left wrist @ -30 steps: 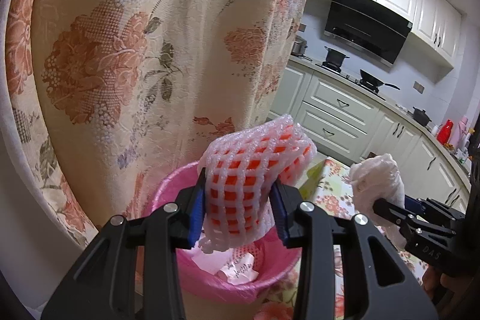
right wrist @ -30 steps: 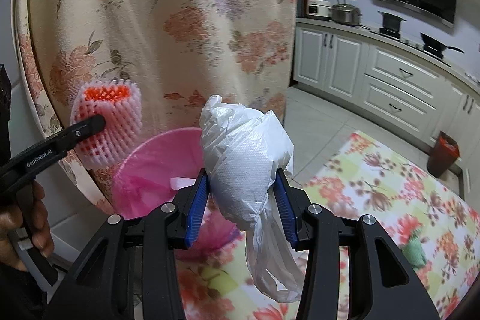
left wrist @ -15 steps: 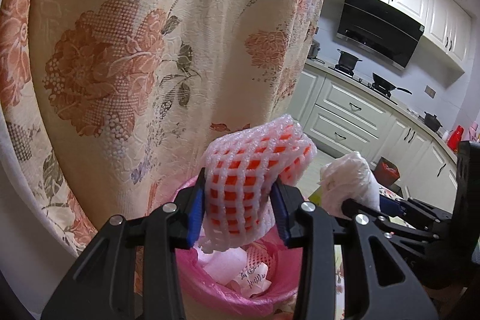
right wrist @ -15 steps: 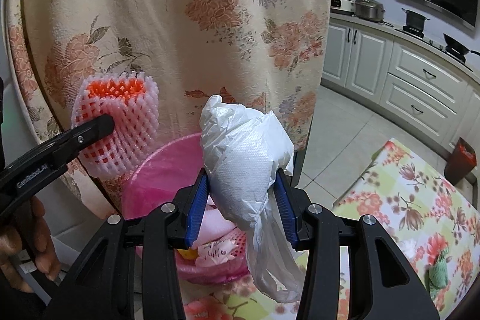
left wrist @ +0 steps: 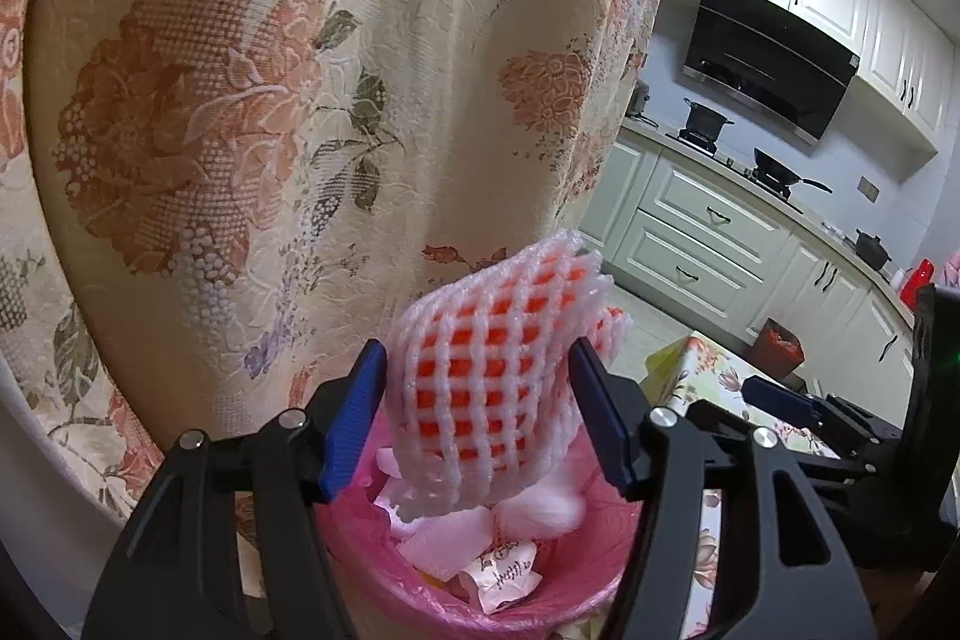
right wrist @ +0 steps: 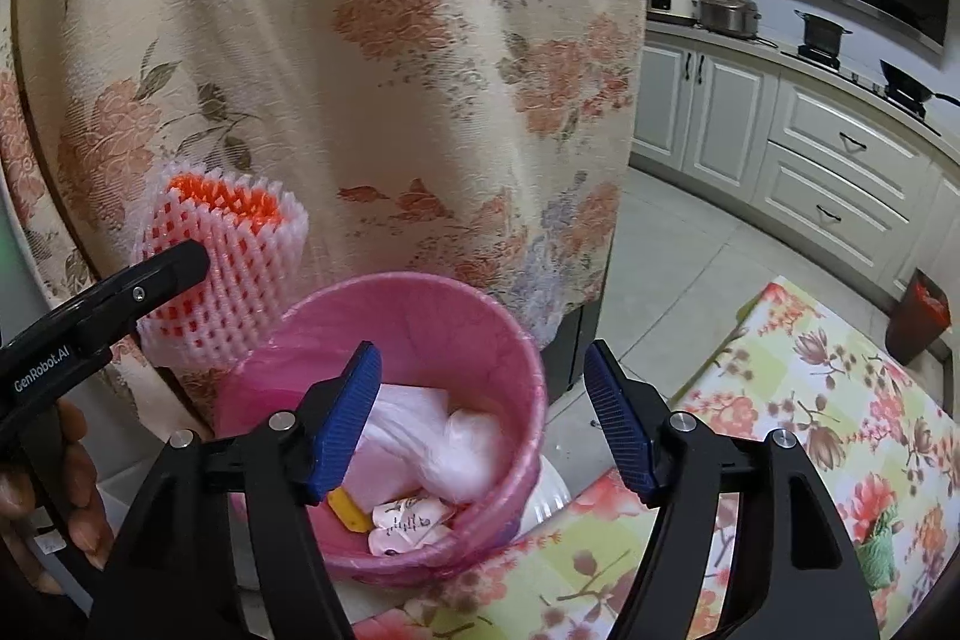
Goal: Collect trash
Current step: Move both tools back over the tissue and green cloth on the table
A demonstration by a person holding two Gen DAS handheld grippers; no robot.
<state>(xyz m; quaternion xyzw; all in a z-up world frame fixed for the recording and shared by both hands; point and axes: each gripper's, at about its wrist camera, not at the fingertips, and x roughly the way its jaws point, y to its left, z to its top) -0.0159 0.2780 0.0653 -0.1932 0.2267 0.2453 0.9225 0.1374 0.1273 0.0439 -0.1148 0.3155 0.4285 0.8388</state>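
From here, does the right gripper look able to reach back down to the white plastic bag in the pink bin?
Probably yes. The right gripper is open and empty above the pink bin, and the white plastic bag lies on top, uncovered. The foam net is off to one side.
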